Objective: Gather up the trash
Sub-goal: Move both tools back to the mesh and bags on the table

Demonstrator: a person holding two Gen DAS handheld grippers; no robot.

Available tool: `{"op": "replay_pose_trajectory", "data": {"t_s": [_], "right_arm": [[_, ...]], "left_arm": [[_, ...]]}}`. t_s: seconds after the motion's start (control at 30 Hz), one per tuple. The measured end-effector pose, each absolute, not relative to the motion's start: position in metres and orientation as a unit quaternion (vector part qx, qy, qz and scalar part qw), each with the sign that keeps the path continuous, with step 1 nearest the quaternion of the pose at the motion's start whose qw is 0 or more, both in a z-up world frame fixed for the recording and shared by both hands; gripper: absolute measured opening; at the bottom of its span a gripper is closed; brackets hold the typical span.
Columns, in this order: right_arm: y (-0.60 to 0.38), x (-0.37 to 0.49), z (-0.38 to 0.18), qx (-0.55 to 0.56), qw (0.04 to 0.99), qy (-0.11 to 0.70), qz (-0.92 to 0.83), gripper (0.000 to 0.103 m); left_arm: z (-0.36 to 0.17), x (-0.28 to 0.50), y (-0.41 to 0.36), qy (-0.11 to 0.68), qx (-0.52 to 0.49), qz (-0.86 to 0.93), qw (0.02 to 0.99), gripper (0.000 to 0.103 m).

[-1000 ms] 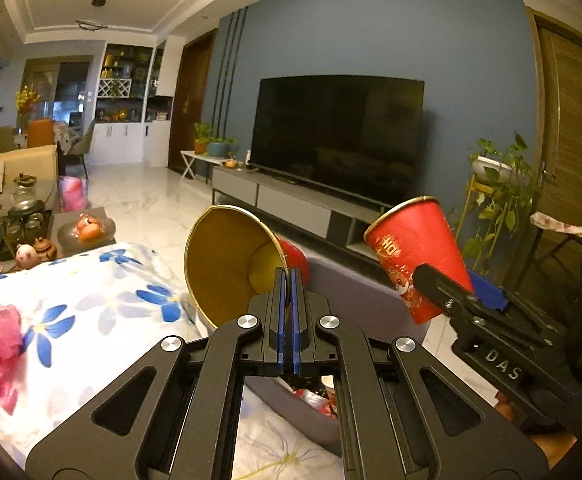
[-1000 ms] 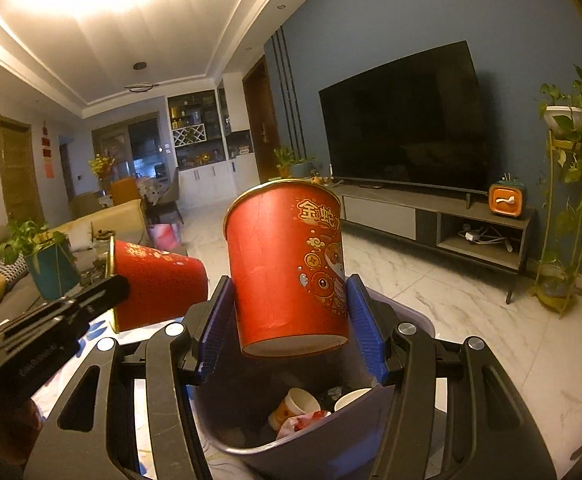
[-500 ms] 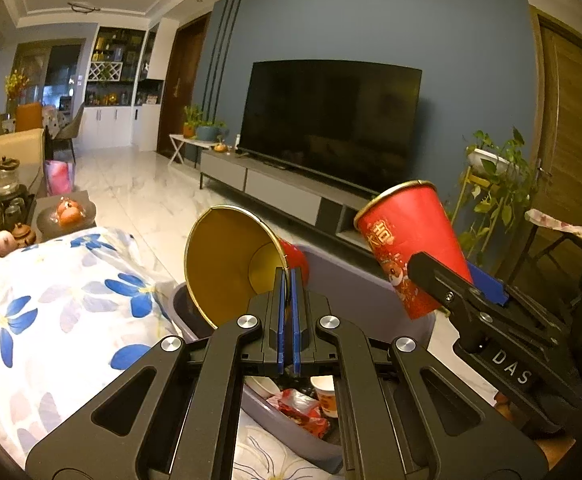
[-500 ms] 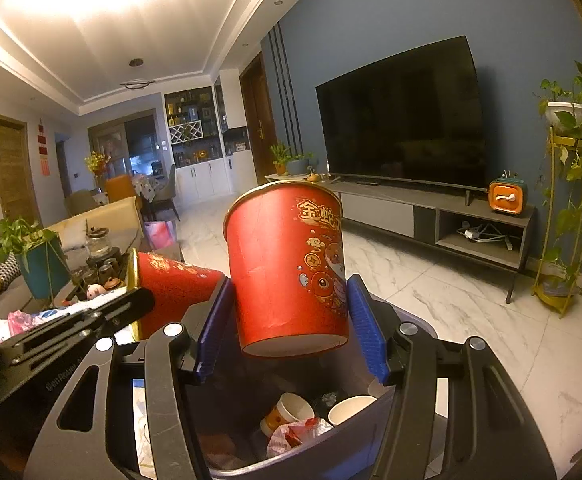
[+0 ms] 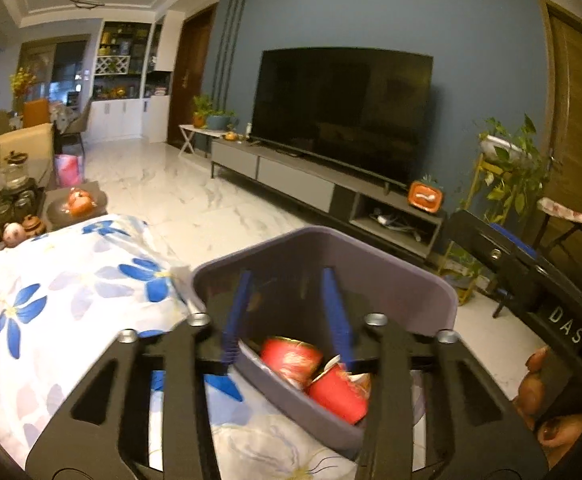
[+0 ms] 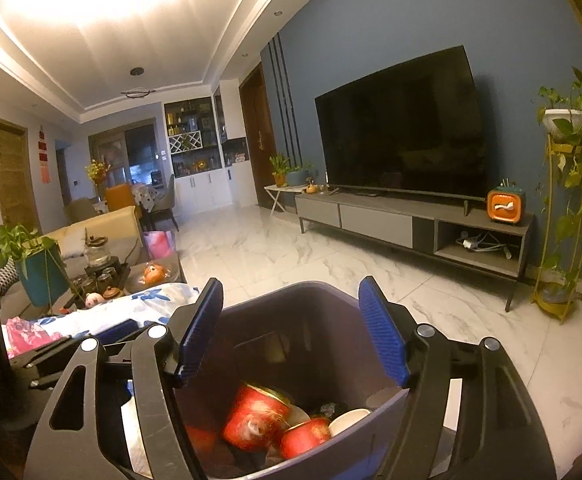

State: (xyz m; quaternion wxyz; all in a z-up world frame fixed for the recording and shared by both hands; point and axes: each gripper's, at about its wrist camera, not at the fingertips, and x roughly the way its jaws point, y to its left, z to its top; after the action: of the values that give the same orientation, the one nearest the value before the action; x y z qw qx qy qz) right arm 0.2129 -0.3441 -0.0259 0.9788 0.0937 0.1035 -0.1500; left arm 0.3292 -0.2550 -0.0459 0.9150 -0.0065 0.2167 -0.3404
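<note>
Now both tongs, left (image 5: 287, 316) and right (image 6: 293, 330), gape wide and empty directly above the grey plastic rectangular bin (image 6: 315, 300); beneath them two red paper cups (image 6: 257, 416) lie tipped among other trash, the white tablecloth with blue flowers (image 5: 71, 280) just left

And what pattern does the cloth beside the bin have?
White cloth with blue flowers, clearest in the left wrist view.

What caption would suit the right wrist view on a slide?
Right gripper open above the grey bin, two red paper cups lying inside among other trash.
</note>
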Motion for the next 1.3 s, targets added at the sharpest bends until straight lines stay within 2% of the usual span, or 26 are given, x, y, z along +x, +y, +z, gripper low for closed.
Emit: {"op": "replay_pose_trajectory", "data": {"t_s": [0.07, 0.37, 0.87, 1.3], "right_arm": [[-0.339, 0.207, -0.024, 0.089, 0.98, 0.095, -0.151, 0.077], [-0.304, 0.189, -0.024, 0.075, 0.986, 0.087, -0.124, 0.087], [-0.205, 0.184, -0.031, 0.06, 0.991, 0.111, -0.038, 0.087], [-0.109, 0.194, -0.037, 0.035, 0.989, 0.133, 0.045, 0.087]], "left_arm": [[-0.043, 0.323, -0.243, 0.204, -0.01, -0.322, 0.925, 0.063], [-0.038, 0.282, -0.171, 0.174, -0.01, -0.2, 0.964, 0.086], [-0.053, 0.22, -0.001, 0.171, -0.02, 0.025, 0.985, 0.087], [-0.064, 0.173, 0.1, 0.185, -0.036, 0.114, 0.975, 0.087]]}}
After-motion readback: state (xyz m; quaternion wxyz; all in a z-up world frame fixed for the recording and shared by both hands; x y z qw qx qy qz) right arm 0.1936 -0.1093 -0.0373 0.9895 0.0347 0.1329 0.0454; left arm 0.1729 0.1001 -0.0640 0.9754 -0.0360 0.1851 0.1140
